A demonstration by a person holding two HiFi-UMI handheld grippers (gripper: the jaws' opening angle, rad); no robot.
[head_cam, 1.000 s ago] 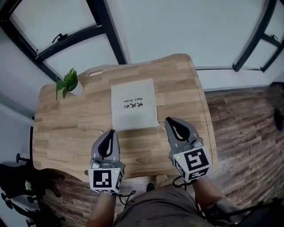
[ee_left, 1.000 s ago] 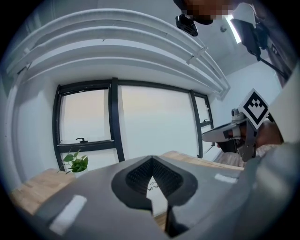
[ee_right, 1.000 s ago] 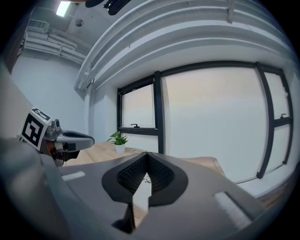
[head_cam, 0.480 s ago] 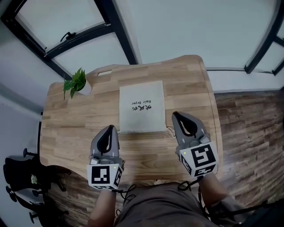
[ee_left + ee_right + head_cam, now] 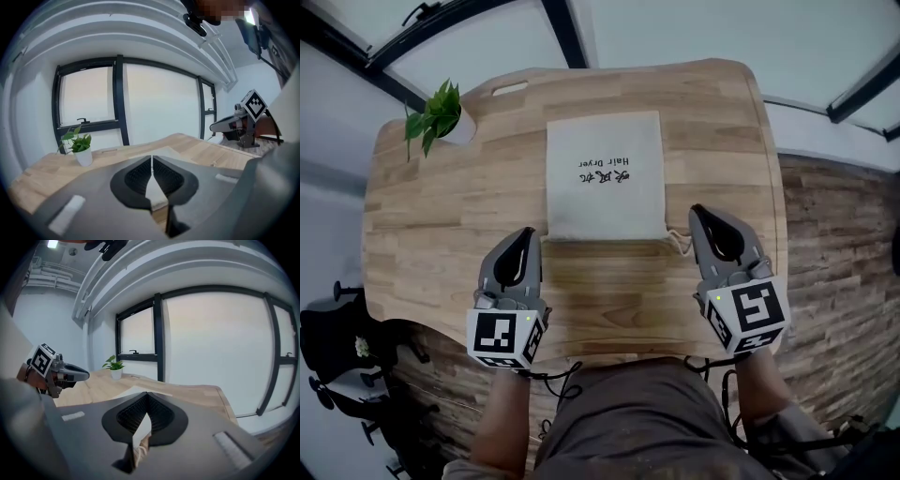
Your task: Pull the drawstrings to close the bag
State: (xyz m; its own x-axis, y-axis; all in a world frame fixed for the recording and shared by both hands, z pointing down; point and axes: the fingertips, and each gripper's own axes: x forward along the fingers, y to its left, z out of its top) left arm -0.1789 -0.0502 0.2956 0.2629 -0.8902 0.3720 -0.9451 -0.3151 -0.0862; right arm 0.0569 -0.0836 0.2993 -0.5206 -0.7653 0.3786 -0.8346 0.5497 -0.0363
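A white cloth bag (image 5: 603, 176) with dark print lies flat in the middle of the wooden table (image 5: 441, 234), its gathered mouth toward me. A pale drawstring (image 5: 677, 241) loops out at the near right corner. My right gripper (image 5: 697, 210) is shut and empty, its tip just right of that cord. In the right gripper view the cord (image 5: 139, 449) shows below the closed jaws of the right gripper (image 5: 147, 393). My left gripper (image 5: 526, 232) is shut and empty, just left of the bag's near left corner. The left gripper (image 5: 151, 158) points over the bag (image 5: 155, 191).
A small potted plant (image 5: 434, 114) stands at the table's far left corner, also in the left gripper view as a plant (image 5: 79, 147). The table's near edge (image 5: 609, 356) lies over my lap. Window frames and wood floor (image 5: 834, 281) surround the table.
Both grippers have sunk toward the table and come to flank the bag's near edge. The head view has tilted, so the bag and table show larger and nearer.
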